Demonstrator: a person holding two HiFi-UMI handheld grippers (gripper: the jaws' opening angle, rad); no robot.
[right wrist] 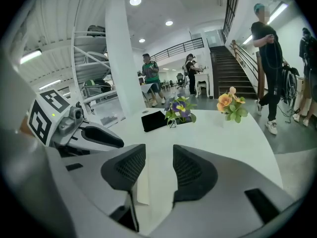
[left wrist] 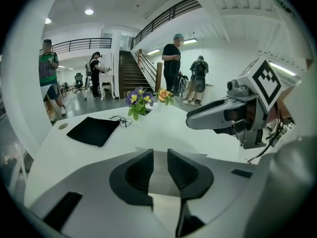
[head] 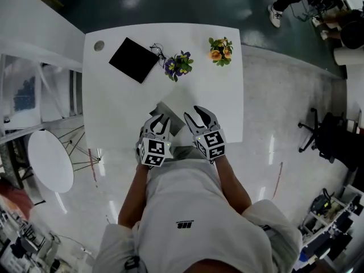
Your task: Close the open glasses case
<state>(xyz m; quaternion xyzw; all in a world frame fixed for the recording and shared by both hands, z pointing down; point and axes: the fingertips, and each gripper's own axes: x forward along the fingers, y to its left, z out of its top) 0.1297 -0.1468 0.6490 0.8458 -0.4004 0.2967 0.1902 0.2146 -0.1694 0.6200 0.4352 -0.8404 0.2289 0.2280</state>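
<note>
The grey glasses case (head: 164,111) lies flat near the table's front edge, partly hidden under my two grippers; I cannot tell how far open it stands. My left gripper (head: 161,119) hovers over the case's left part, jaws nearly together and nothing held between them (left wrist: 160,155). The grey of the case (left wrist: 161,178) shows through their narrow gap. My right gripper (head: 197,114) is just to the case's right, its jaws apart and empty (right wrist: 159,152). Each gripper also shows in the other's view: the right gripper (left wrist: 194,120) and the left gripper (right wrist: 117,143).
At the back of the white table (head: 222,107) lie a black pouch (head: 133,60) and a pair of glasses (head: 157,50), beside purple flowers (head: 179,65) and orange flowers (head: 220,50). People stand beyond the table near a staircase (left wrist: 130,76). A round white stool (head: 50,161) stands at left.
</note>
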